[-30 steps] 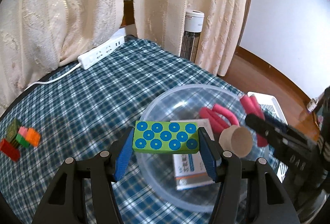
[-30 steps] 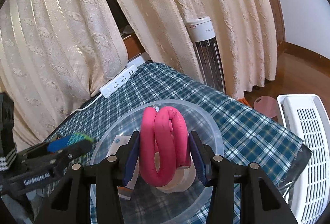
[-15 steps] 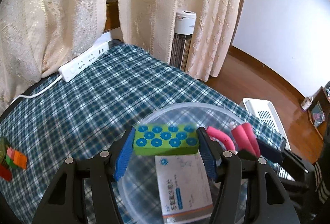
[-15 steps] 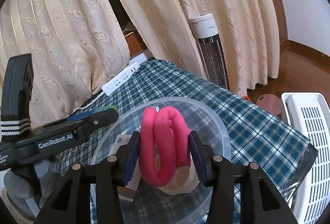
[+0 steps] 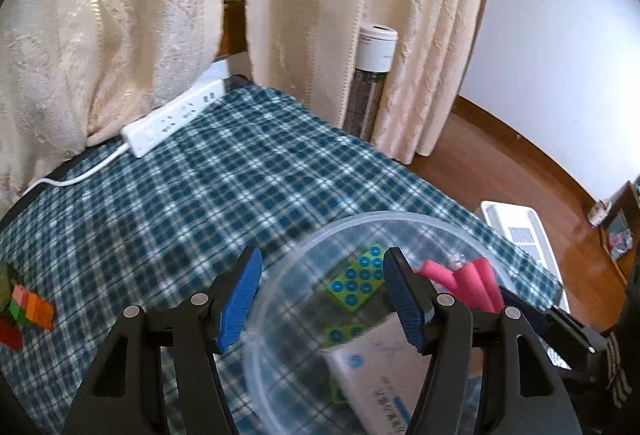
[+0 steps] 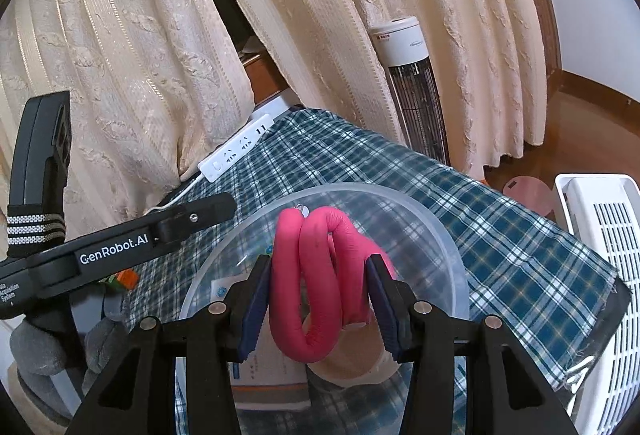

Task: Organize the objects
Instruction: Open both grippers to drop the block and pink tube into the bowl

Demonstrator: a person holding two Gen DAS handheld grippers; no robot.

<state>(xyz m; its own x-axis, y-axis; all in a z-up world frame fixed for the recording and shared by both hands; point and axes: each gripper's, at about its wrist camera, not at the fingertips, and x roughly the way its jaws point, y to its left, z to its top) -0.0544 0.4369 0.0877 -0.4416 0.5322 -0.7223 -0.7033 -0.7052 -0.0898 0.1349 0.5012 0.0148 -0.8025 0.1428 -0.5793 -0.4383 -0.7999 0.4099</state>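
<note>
Left gripper [image 5: 320,299] spread wide and empty, low centre of the left wrist view, hanging over the near rim of the clear bowl [image 5: 280,275]. Green block with blue dots [image 5: 358,283] lying loose inside the bowl, between the fingers in the frame but touching neither. White box [image 5: 380,375] in there too, lower right of the block.

Over in the right wrist view: right gripper [image 6: 320,299] clamped on the folded pink tube [image 6: 316,283], dead centre, poised above the bowl and above a pale roll [image 6: 352,363] resting inside. Not let go yet, by the look of it.

Progress, as a judgement: well along. Block, box and roll in; pink tube next. Still out on the plaid cloth [image 5: 240,187]: small coloured bricks [image 5: 28,309], far left edge, well apart from the bowl.
</note>
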